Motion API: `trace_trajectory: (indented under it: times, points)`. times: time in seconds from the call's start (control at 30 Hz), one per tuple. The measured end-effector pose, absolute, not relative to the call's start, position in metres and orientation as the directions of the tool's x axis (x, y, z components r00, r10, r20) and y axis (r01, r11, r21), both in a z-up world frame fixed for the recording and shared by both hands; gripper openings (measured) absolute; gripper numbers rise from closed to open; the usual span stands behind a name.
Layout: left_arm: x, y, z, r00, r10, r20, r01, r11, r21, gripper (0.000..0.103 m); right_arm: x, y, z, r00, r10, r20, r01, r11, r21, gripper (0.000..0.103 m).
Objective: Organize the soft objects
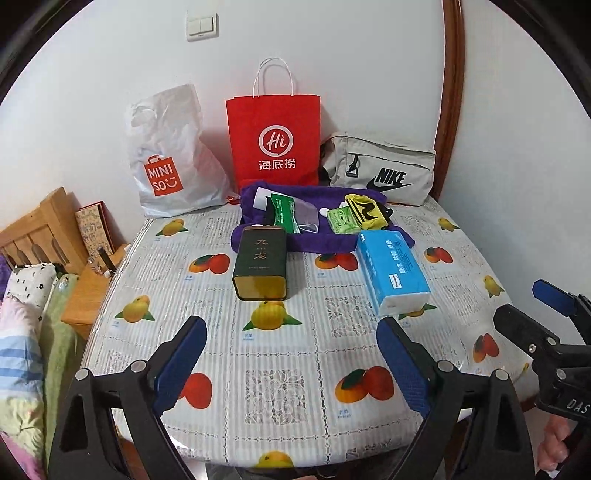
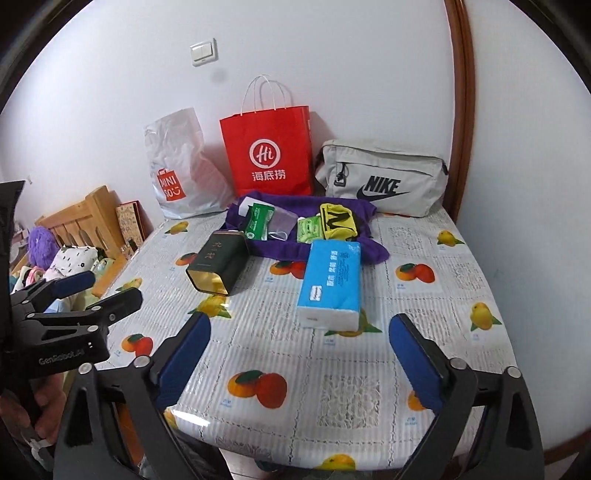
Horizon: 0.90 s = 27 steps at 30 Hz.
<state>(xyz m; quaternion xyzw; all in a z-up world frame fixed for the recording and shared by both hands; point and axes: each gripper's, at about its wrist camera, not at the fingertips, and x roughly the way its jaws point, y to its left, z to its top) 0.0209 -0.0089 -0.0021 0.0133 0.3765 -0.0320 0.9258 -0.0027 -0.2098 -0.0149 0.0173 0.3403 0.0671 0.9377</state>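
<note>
Plain white wall (image 1: 332, 55) behind, with a double light switch (image 1: 201, 25) set high on it. Curved dark wood frame (image 1: 452, 92) running up the right side. Round table (image 1: 288, 387) under a glossy cloth printed with oranges and mangoes. Off to the left, a pale wooden headboard (image 1: 40, 229), a low wooden bedside stand (image 1: 86, 295), and rumpled patterned bedding (image 1: 22, 332). Soft, even light throughout.

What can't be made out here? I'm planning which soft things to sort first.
- Red paper bag, white plastic bag, grey pouch: contents hidden by their own walls, both views.
- Purple cloth: partly covered by packets, the dark tin and the tissue pack.
- Packet print: too small.
</note>
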Motion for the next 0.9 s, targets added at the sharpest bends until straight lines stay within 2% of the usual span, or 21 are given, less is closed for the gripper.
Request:
trace_trajectory:
  times: [0.47, 0.9]
  points:
    - [-0.007, -0.008, 0.01, 0.752, -0.055, -0.657, 0.067, 0.998, -0.008, 0.094, -0.023, -0.207, -0.017, 0.756, 0.12, -0.644, -0.112, 0.992, 0.053, 0.097]
    - [-0.013, -0.003, 0.01, 0.753, -0.049, -0.656, 0.055, 0.998, -0.012, 0.095, -0.027, -0.204, -0.016, 0.755, 0.123, -0.644, -0.106, 0.992, 0.065, 0.097]
